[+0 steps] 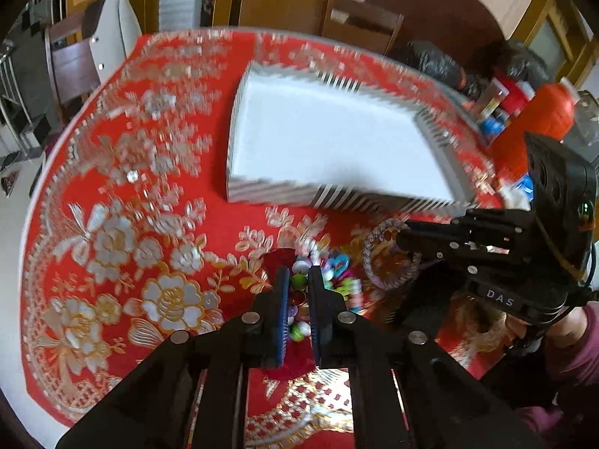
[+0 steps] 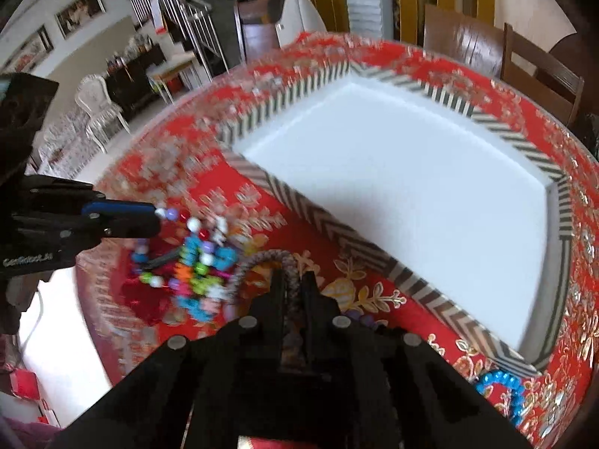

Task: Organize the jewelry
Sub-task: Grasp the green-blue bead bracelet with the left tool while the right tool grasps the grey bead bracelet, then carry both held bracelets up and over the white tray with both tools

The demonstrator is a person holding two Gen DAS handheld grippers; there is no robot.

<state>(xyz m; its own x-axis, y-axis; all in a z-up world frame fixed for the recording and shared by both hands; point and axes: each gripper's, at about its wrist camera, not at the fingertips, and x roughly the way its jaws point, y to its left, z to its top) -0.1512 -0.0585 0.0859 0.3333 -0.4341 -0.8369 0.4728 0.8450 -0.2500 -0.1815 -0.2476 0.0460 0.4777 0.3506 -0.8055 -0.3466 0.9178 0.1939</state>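
Observation:
A pile of colourful bead jewelry (image 1: 329, 277) lies on the red tablecloth in front of a striped box with a white inside (image 1: 329, 142). My left gripper (image 1: 298, 284) is nearly shut around beads of a multicoloured necklace (image 2: 194, 258). My right gripper (image 2: 292, 284) is shut on a grey braided bracelet (image 2: 262, 262), which also shows in the left wrist view (image 1: 378, 258). The box (image 2: 411, 194) lies just beyond it and holds nothing.
A blue bead bracelet (image 2: 501, 389) lies at the table's near right edge. An orange bottle (image 1: 550, 112) and clutter stand right of the box. Chairs (image 2: 524, 63) ring the round table.

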